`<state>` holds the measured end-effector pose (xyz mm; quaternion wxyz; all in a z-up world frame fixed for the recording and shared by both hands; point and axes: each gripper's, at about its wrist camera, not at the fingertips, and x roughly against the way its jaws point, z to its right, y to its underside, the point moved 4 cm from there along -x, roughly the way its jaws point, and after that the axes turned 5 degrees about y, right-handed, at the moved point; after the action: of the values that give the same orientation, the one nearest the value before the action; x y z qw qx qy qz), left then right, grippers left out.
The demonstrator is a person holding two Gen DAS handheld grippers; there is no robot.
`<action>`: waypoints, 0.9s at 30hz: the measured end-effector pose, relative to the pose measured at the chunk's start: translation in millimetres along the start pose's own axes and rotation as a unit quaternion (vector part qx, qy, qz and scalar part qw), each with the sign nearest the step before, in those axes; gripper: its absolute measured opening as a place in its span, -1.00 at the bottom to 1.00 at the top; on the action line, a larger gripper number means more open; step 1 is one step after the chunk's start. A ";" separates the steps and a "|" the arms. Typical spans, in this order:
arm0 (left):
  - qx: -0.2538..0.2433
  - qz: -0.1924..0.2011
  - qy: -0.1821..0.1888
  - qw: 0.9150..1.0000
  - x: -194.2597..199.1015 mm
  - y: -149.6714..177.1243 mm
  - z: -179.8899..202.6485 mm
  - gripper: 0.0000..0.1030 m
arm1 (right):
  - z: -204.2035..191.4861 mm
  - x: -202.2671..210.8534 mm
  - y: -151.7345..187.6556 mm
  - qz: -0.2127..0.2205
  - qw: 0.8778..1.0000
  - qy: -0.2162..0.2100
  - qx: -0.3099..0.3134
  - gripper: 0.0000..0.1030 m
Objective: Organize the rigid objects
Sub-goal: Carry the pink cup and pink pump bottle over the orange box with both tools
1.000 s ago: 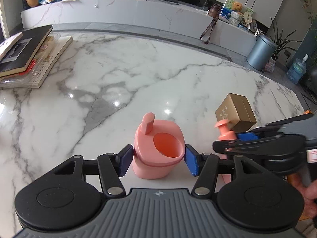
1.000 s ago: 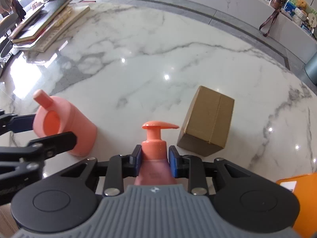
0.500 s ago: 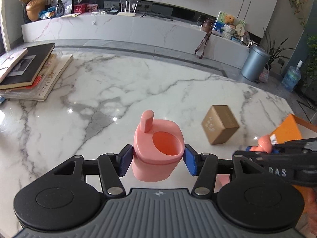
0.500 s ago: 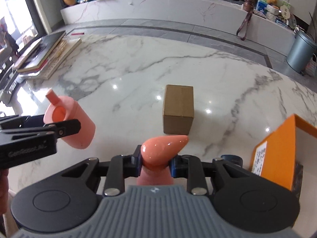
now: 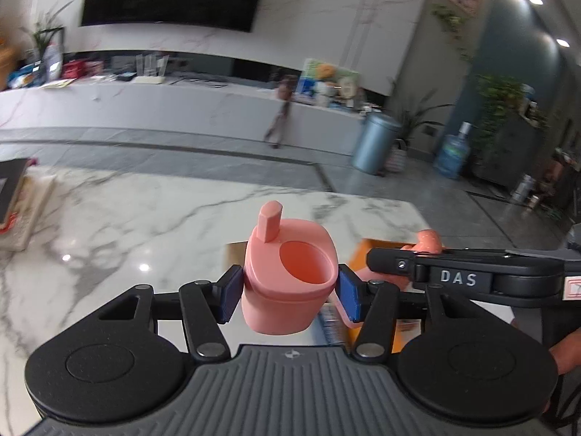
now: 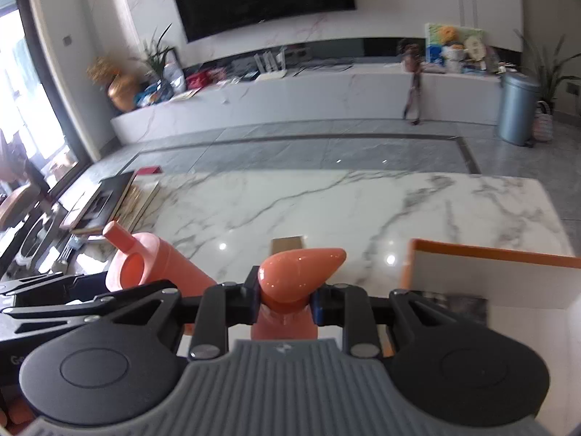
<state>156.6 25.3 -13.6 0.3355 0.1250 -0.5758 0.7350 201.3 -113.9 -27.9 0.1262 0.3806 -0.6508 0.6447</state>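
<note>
My left gripper [image 5: 288,292] is shut on a pink cup with a post on its rim [image 5: 287,276] and holds it above the marble table [image 5: 127,225]. It also shows in the right wrist view [image 6: 145,265]. My right gripper [image 6: 284,303] is shut on the neck of a pink pump bottle [image 6: 297,276], lifted off the table; its pump head shows in the left wrist view [image 5: 426,241]. An orange box [image 6: 490,276] with an open top stands at the right, just below and ahead of both grippers. A brown cardboard box [image 6: 287,244] is mostly hidden behind the pump head.
A stack of books [image 6: 109,200] lies at the table's far left edge. Beyond the table are a grey floor, a low marble TV bench [image 6: 290,91] and a metal bin [image 6: 515,109]. The table's right edge [image 6: 552,210] is close to the orange box.
Both grippers have risen and tilted up with their objects, moving toward the orange box. The cardboard box has dropped almost out of sight behind the held objects.
</note>
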 end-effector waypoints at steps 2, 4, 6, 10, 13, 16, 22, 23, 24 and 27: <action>-0.017 -0.005 0.026 0.999 -6.5 -0.1 24.8 0.22 | 20.9 16.8 2.6 0.010 1.000 0.017 -0.014 -0.48; -0.037 -0.014 0.043 0.998 -17.0 2.8 46.8 0.22 | 44.6 30.9 7.8 0.017 0.999 0.035 -0.035 -0.48; -0.054 -0.024 0.057 0.997 -27.8 7.6 65.2 0.22 | 67.6 40.9 15.3 0.018 0.997 0.051 -0.054 -0.48; -0.077 -0.052 0.084 0.992 -53.1 21.3 94.7 0.22 | 108.9 51.8 32.4 0.011 0.994 0.079 -0.080 -0.48; -0.097 -0.077 0.101 0.987 -72.8 29.1 111.4 0.22 | 133.6 52.7 45.1 -0.001 0.991 0.093 -0.094 -0.48; -0.129 -0.104 0.110 0.980 -92.4 35.9 123.6 0.22 | 153.3 48.7 55.0 -0.013 0.989 0.098 -0.110 -0.48; -0.196 -0.165 0.101 0.961 -127.3 46.3 131.8 0.22 | 178.9 31.6 67.8 -0.032 0.986 0.090 -0.137 -0.48; -0.201 -0.174 0.096 0.959 -134.0 47.1 132.4 0.22 | 180.2 28.4 68.7 -0.034 0.986 0.087 -0.139 -0.48; -0.203 -0.184 0.093 0.957 -139.9 47.5 132.4 0.22 | 180.8 24.7 69.2 -0.037 0.986 0.083 -0.141 -0.48; -0.191 -0.213 0.068 0.956 -155.4 49.9 135.5 0.22 | 185.3 17.0 72.1 -0.045 0.985 0.075 -0.148 -0.48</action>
<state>213.0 -160.6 -98.8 0.5400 0.1277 -0.6416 0.5296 202.8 -301.5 -95.7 0.2589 0.3372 -0.7096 0.5619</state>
